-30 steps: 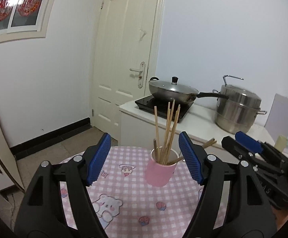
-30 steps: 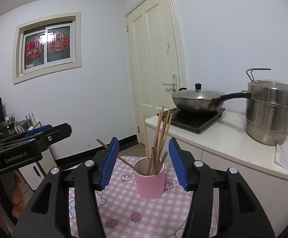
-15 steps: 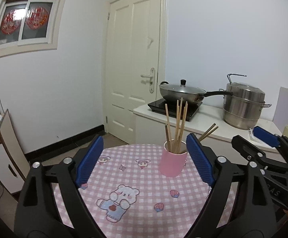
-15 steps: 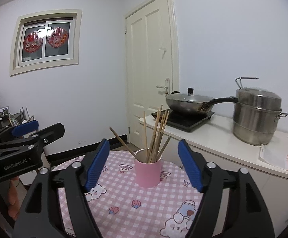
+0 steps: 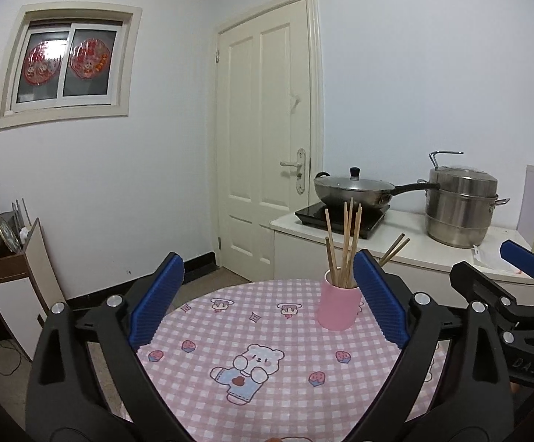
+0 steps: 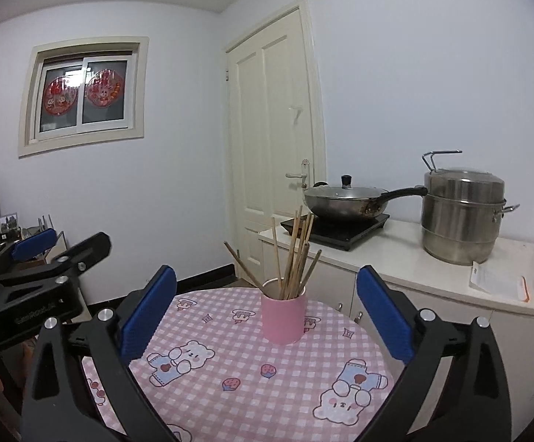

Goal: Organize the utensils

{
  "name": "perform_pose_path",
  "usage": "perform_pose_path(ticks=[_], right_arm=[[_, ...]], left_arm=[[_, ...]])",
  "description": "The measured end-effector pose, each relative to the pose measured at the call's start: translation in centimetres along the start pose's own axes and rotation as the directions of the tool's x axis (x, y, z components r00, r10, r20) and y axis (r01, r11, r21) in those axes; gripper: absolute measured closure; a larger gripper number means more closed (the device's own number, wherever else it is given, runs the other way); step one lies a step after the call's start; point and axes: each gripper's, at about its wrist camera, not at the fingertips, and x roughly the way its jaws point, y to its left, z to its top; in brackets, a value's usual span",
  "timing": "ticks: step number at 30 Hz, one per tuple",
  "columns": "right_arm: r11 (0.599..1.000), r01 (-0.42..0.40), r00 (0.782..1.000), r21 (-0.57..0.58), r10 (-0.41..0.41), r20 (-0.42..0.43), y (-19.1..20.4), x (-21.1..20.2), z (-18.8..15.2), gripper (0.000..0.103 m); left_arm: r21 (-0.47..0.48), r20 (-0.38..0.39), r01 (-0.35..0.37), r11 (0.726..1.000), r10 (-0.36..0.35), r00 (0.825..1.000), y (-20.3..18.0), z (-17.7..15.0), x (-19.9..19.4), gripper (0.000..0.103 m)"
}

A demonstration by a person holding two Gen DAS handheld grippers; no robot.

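Pink-checked desk (image 6: 252, 375): pink cup (image 6: 283, 313) of upright chopsticks (image 6: 296, 254) dead ahead of right tool (image 6: 265, 316) (nearer than left tool (image 5: 267, 309)); both tools empty, jaws opening wide.

At the right edge of the left wrist view, the right gripper (image 5: 524, 287) bears pale letters "DAS" low on its black body. Lettering on the left gripper (image 6: 31, 254), at the right wrist view's left edge, is too blurred to read.
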Motion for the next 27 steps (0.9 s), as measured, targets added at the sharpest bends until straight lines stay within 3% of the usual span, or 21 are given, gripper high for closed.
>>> perform_pose_path(ticks=[12,27], right_arm=[[0.999,0.042,0.999,-0.007,-0.042,0.017,0.5,-1.1,-0.7,0.008],[0.999,0.029,0.999,-0.016,-0.029,0.029,1.1,-1.6,-0.7,0.008]], left_arm=[[0.024,-0.02,0.02,1.0,-0.019,1.0,-0.2,-0.9,-0.7,0.007],[0.001,0.027,-0.007,1.0,0.007,1.0,0.5,-0.8,-1.8,0.006]])
